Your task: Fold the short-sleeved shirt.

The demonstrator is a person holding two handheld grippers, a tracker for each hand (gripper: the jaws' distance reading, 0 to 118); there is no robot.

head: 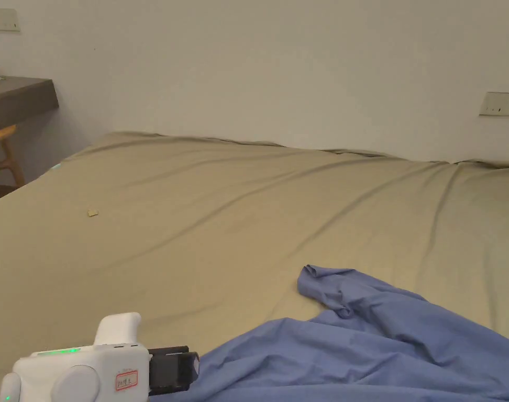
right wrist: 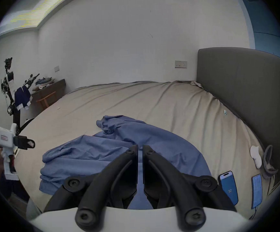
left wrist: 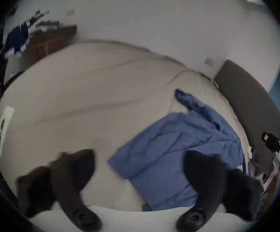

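Observation:
A blue short-sleeved shirt (head: pixel 363 345) lies crumpled on the near part of a tan bed sheet (head: pixel 248 209), one sleeve pointing toward the far wall. My left gripper (head: pixel 183 369) hovers at the shirt's left edge. In the left gripper view its jaws (left wrist: pixel 139 155) stand wide apart and blurred over the shirt (left wrist: pixel 177 143), holding nothing. In the right gripper view my right gripper (right wrist: pixel 140 147) is above the near side of the shirt (right wrist: pixel 89 152), its jaws nearly together with no cloth between them. That view also has the left gripper (right wrist: pixel 29 142) at the far left.
A dark grey headboard (right wrist: pixel 244 93) bounds the bed's right side. Two phones (right wrist: pixel 229 187) and some socks (right wrist: pixel 255 156) lie on the sheet near it. A dark desk (head: pixel 18 99) and a wooden chair (head: pixel 4 152) stand beyond the bed's left edge.

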